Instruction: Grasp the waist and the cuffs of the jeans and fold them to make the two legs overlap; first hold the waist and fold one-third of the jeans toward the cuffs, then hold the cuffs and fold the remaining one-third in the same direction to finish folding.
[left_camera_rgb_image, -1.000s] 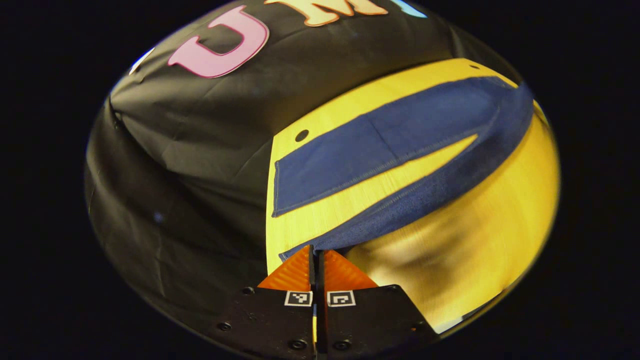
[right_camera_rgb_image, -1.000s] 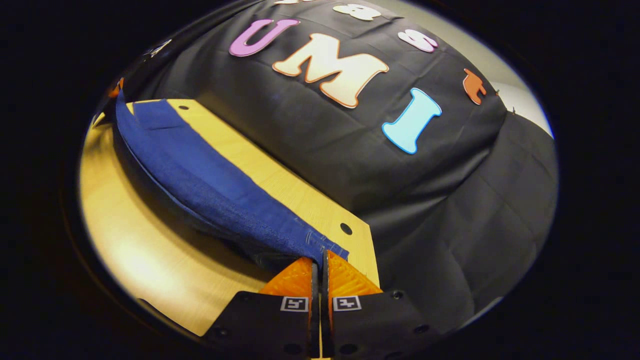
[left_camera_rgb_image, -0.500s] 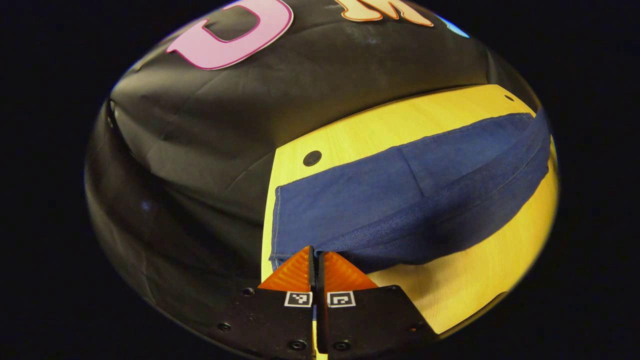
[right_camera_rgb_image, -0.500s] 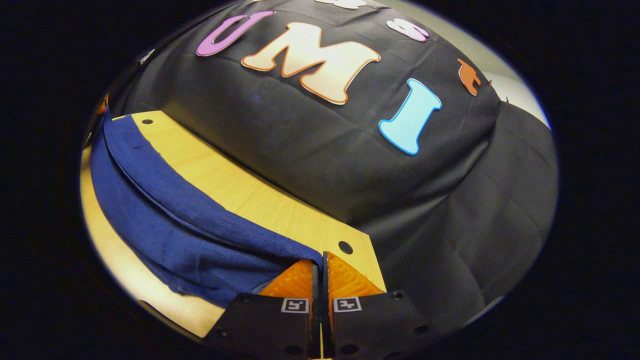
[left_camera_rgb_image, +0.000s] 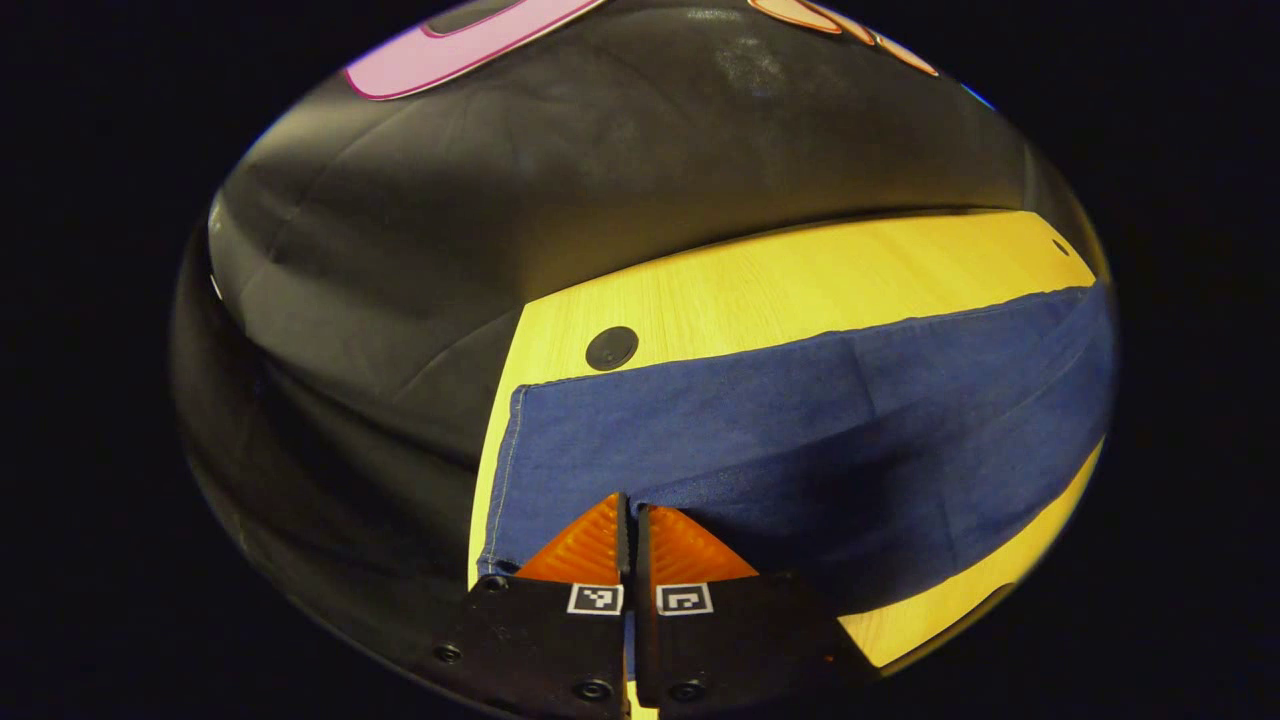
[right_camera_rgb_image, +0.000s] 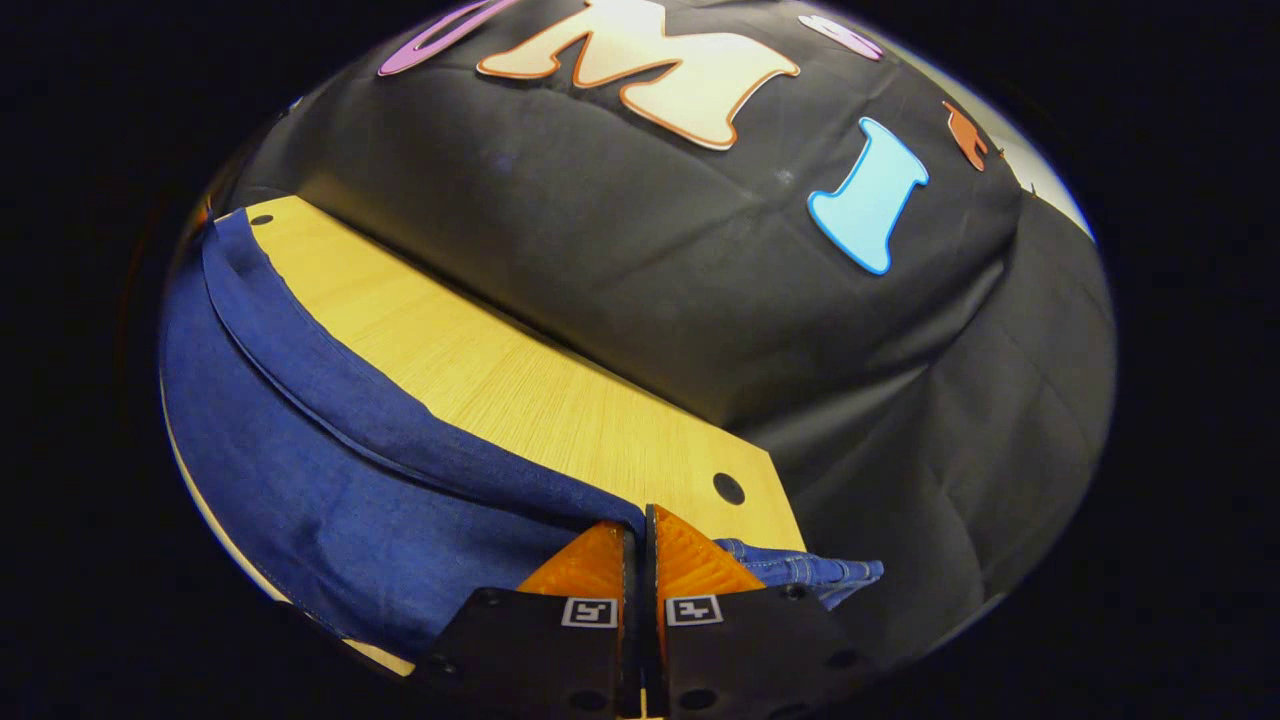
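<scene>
Gripping the jeans (left_camera_rgb_image: 800, 430) at opposite ends, the left tongs (left_camera_rgb_image: 628, 515) pinch a cuff and the right tongs (right_camera_rgb_image: 640, 525) pinch the waist edge, both clamped tight on denim, with one leg laid over the other on the wooden counter (left_camera_rgb_image: 780, 285). If either set of tongs lets go while the layers sit askew, the legs would likely end up mismatched, and the waist end already spills past the counter's right edge, so cloth could slide off. Bare wood remains along the far side for shifting.
</scene>
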